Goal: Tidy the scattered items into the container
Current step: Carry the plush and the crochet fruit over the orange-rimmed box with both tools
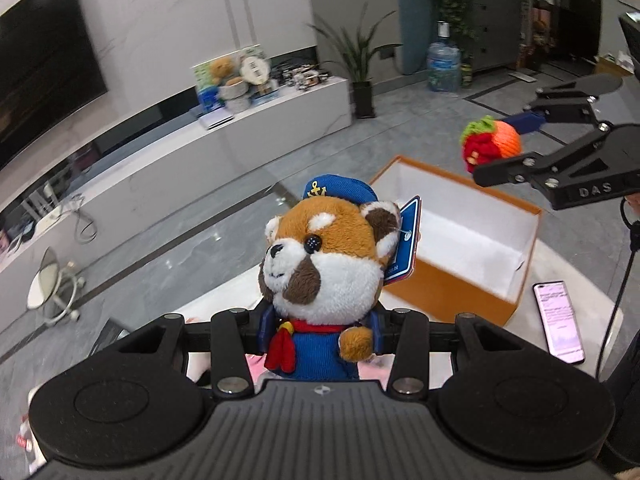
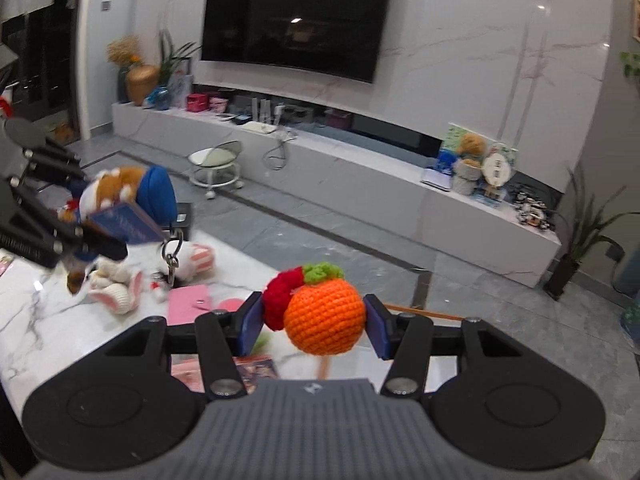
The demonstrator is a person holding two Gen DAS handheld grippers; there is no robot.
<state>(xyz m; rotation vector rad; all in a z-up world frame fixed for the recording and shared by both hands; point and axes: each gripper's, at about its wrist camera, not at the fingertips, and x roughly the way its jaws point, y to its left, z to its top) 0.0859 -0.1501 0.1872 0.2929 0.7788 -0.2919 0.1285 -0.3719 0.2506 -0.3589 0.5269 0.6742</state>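
The left claw [image 1: 318,330] pinches the sailor plush [image 1: 324,264]; ahead and right of it, the right claw [image 2: 314,322] pinches a crochet fruit [image 2: 325,314] above the seemingly empty orange box [image 1: 448,300]. Rabbit toys [image 2: 120,292] remain on the table [image 2: 48,320].

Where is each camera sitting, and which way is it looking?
Left wrist: on the left gripper, looking past its plush dog to the orange box; the right gripper shows.
Right wrist: on the right gripper, looking past its crochet fruit toward the TV; the left gripper shows.
Shared: both toys, the TV wall.
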